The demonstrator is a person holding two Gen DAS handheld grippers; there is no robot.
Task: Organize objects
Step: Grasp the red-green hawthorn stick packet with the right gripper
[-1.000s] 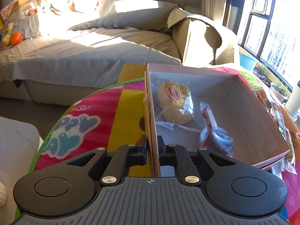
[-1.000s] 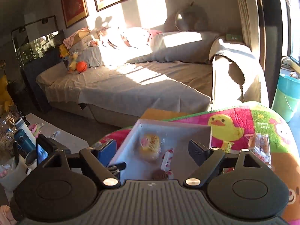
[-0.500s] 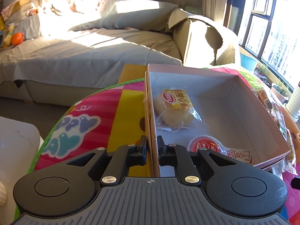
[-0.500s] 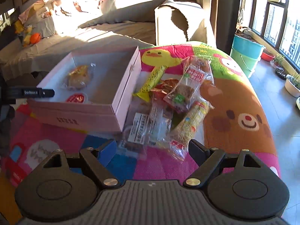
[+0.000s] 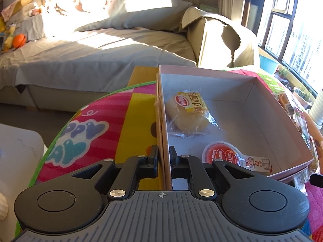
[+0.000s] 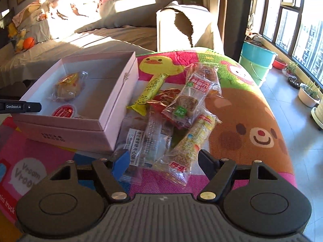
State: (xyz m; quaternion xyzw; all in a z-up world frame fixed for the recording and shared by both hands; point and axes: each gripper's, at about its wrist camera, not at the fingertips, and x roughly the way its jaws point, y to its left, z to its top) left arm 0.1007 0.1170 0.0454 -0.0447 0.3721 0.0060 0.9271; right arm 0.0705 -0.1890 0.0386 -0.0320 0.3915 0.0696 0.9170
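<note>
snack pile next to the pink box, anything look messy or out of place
Yes: the snack packets lie heaped crosswise on the mat beside the pink box, several overlapping, one tucked against its wall. Only a bread packet and a jelly cup are inside.

Low, warm sunlight pours through the windows (image 6: 290, 20) on the right and burns the sofa cushions (image 5: 66, 14) to white glare. The pink box (image 5: 262, 92) has a shadowed interior. Snack wrappers (image 6: 181, 109) glint. Both views are sharp, though fisheye distortion curves the edges and the window frames.
</note>
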